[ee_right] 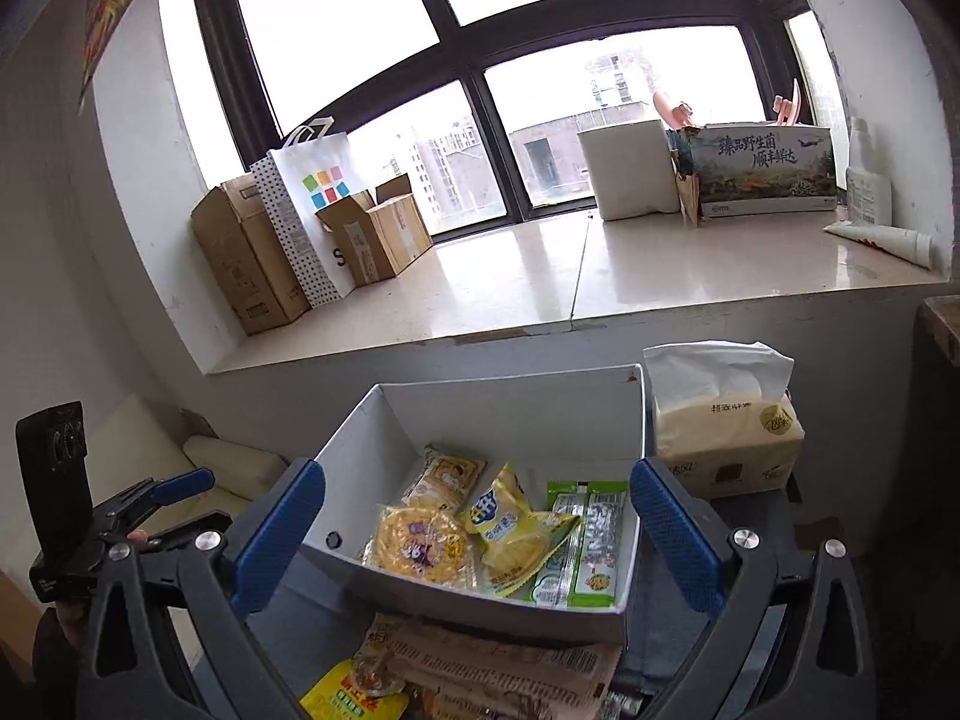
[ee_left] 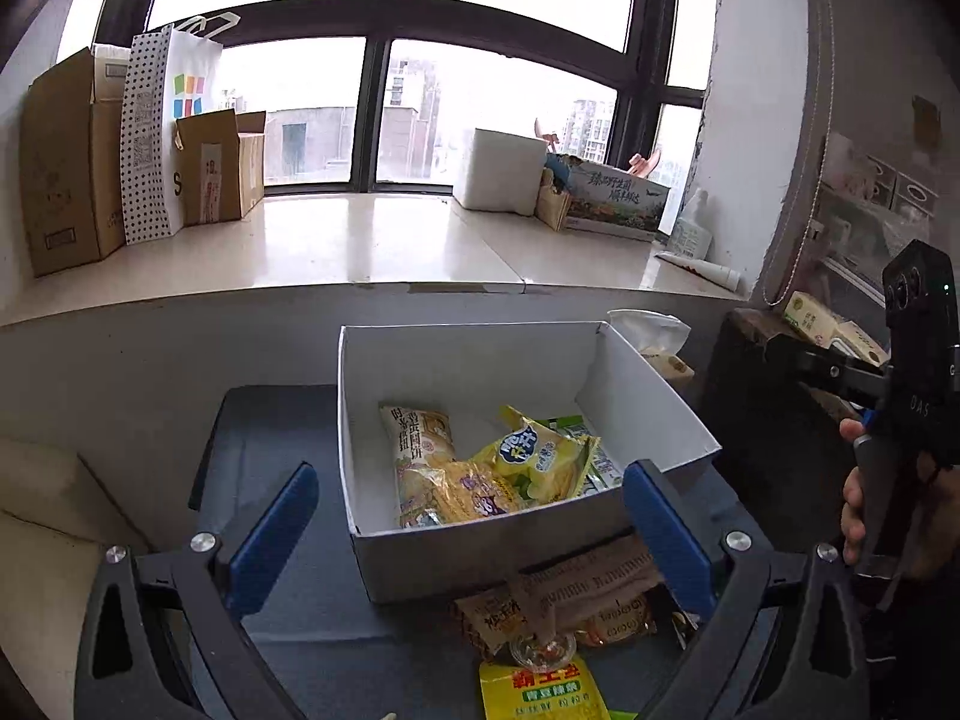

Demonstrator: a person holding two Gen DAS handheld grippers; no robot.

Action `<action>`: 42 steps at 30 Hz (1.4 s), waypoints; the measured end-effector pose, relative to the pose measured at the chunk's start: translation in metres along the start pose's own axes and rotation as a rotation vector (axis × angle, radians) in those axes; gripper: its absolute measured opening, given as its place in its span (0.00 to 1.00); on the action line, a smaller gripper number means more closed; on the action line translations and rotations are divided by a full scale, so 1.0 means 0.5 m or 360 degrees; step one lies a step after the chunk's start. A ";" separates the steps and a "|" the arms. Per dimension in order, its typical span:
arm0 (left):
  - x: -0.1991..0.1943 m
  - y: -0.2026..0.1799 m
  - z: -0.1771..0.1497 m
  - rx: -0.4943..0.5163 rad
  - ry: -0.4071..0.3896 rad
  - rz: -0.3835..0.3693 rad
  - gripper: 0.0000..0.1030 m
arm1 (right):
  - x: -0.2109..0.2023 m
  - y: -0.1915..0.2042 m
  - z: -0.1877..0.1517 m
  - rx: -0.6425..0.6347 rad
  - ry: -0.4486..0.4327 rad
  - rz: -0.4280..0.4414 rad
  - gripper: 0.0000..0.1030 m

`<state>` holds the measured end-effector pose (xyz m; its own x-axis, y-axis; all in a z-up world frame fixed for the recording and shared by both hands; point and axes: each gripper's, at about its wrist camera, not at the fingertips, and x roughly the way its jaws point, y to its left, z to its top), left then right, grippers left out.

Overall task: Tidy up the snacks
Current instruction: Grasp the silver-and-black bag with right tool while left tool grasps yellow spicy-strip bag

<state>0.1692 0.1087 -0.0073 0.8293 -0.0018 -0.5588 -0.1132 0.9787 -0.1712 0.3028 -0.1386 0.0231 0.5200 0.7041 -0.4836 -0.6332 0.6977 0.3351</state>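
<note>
In the left wrist view, a dark blue-grey tabletop (ee_left: 300, 600) is seen below a pale stone sill (ee_left: 360, 246), backed by a large dark-framed window (ee_left: 378, 60) through which city blocks show. On the sill are stood cardboard cartons (ee_left: 66, 162), a dotted paper bag (ee_left: 162, 132) with coloured squares, a white foam box (ee_left: 498, 168) and a printed carton (ee_left: 618, 198) with Chinese writing, too small to be read surely. A white box (ee_left: 480, 372) is set on the tabletop, with snacks (ee_left: 480, 468) in yellow packets lying inside; more packets (ee_left: 570, 606) lie just before its near wall. The left gripper (ee_left: 474, 540) is held wide open, its blue fingers (ee_left: 273, 534) empty and straddling the box's near wall. In the right wrist view, the same sill and window are seen, the printed carton (ee_right: 768, 168) reading 臻品野生菌 顺丰鲜达. A tissue pack (ee_right: 726, 432) is stood beside the box (ee_right: 516, 408). The right gripper (ee_right: 477, 540) is likewise spread fully, nothing held between its fingers (ee_right: 675, 534).
</note>
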 end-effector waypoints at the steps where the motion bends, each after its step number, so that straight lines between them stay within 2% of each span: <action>1: -0.020 -0.006 -0.014 0.0006 0.0006 -0.0004 1.00 | -0.019 0.010 -0.015 0.0010 0.0004 0.0018 1.00; 5: -0.108 -0.035 -0.091 0.0041 -0.0005 0.0055 1.00 | -0.099 0.045 -0.099 0.0019 -0.0019 0.0042 1.00; 7: -0.145 -0.048 -0.129 0.0035 0.0006 0.0044 1.00 | -0.129 0.067 -0.153 -0.0072 -0.0020 -0.0027 1.00; 9: -0.173 -0.059 -0.166 0.0029 0.0020 0.0024 1.00 | -0.143 0.086 -0.212 -0.0206 0.0044 -0.0072 1.00; 13: -0.192 -0.064 -0.227 -0.0058 0.0079 -0.0037 1.00 | -0.153 0.107 -0.307 -0.0342 0.0085 -0.0189 1.00; 16: -0.183 -0.067 -0.251 -0.0107 0.0128 -0.0088 1.00 | -0.144 0.091 -0.347 -0.0289 0.0120 -0.0238 1.00; 18: -0.172 -0.070 -0.257 -0.0114 0.0153 -0.0067 1.00 | -0.127 0.070 -0.356 -0.0202 0.0162 -0.0230 1.00; 21: -0.162 -0.069 -0.262 -0.0143 0.0177 -0.0117 1.00 | -0.088 0.035 -0.349 -0.0099 0.0234 -0.0283 1.00; 25: -0.153 -0.075 -0.269 -0.0133 0.0217 -0.0127 1.00 | -0.038 0.003 -0.338 0.0000 0.0271 -0.0266 1.00; 28: -0.150 -0.080 -0.278 -0.0115 0.0237 -0.0129 1.00 | 0.008 -0.003 -0.325 -0.0043 0.0328 -0.0352 1.00; 32: -0.147 -0.083 -0.284 -0.0112 0.0257 -0.0165 1.00 | 0.058 -0.010 -0.311 -0.0078 0.0357 -0.0362 1.00; 37: -0.149 -0.088 -0.284 -0.0096 0.0264 -0.0161 1.00 | 0.109 -0.018 -0.312 -0.0159 0.0435 -0.0465 1.00; 40: -0.147 -0.086 -0.286 -0.0099 0.0267 -0.0158 1.00 | 0.115 -0.030 -0.315 -0.0139 0.0464 -0.0488 0.86; 42: -0.143 -0.084 -0.287 -0.0104 0.0279 -0.0154 1.00 | 0.107 -0.034 -0.317 -0.0134 0.0458 -0.0448 0.80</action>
<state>0.0362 0.0381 -0.0767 0.7309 -0.1364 -0.6687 -0.0778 0.9568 -0.2802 0.2508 -0.1335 -0.1366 0.5056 0.4133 -0.7573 -0.5399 0.8362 0.0959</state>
